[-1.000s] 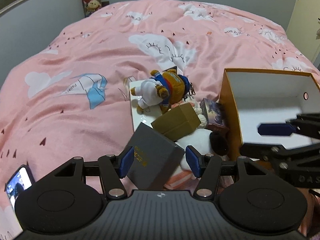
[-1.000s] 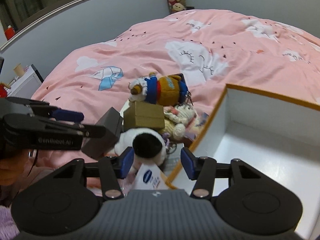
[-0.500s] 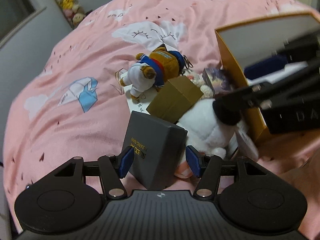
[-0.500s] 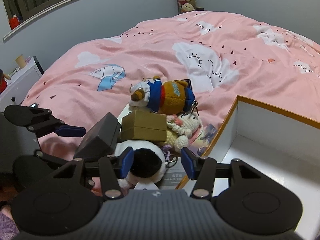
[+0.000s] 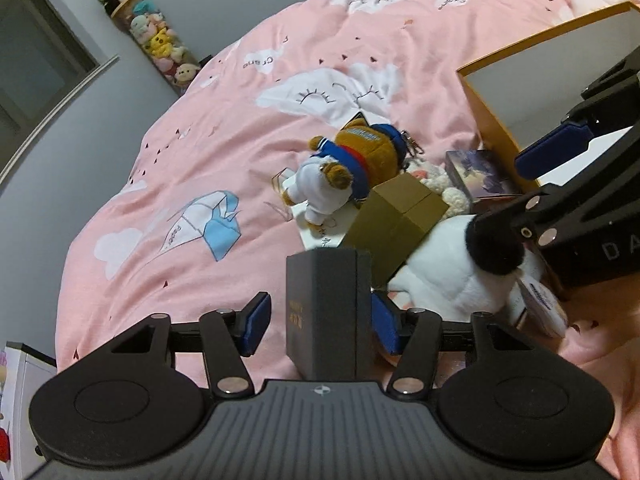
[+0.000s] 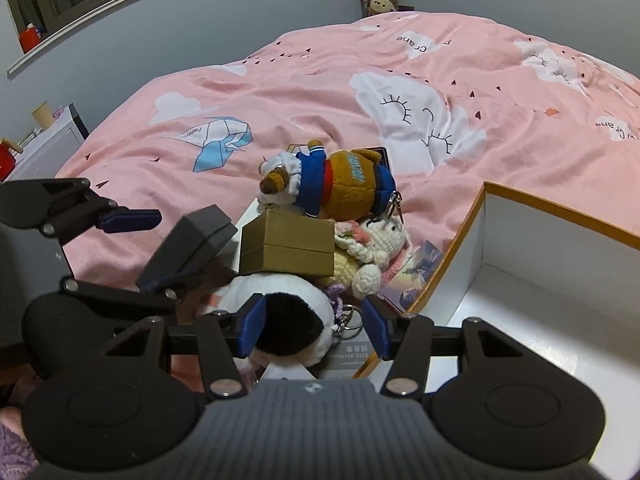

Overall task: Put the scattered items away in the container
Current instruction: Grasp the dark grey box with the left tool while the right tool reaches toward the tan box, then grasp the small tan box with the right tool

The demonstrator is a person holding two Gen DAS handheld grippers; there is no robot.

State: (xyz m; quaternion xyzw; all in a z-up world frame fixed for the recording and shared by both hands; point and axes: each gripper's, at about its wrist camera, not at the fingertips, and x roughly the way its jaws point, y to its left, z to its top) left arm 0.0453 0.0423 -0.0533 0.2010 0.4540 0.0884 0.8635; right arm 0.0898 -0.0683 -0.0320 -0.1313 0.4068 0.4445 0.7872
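Left gripper (image 5: 318, 322): jaws wide, straddling the dark grey box (image 5: 326, 312). Right pad looks close to or touching the box side; left pad stands clear of it. Not yet a grip, as far as I can judge. In the right wrist view the box sits tilted, one end propped on the pile.

Right gripper (image 6: 314, 326): jaws wide, poised over the black-and-white plush (image 6: 288, 320), nothing held.

Container (image 6: 520, 280): open white box with orange rim, at 3 o'clock of the pile, touching it. No items visible inside.

Pile, right wrist view: brown cardboard box (image 6: 288, 246) at centre; bear plush in blue jacket (image 6: 332, 184) at 12 o'clock of it; cream crochet toy (image 6: 376, 256) at 3 o'clock; purple card (image 6: 416, 280) against the container wall.

Risks:
- Grey box is smooth and hard-edged; a close from one pad only may pivot it and slide it off the soft quilt (image 6: 360, 80).
- Brown box lies against the grey one; lifting the grey box could tip it.
- The two grippers work near each other; arms may clash on the way to the container.
- Plush is squashy and rounded; a shallow pinch may catch fur only. Its key ring (image 6: 352, 320) could snag.

Textures: quilt pink, soft, rumpled; boxes rigid, matt; toys fuzzy or knitted.
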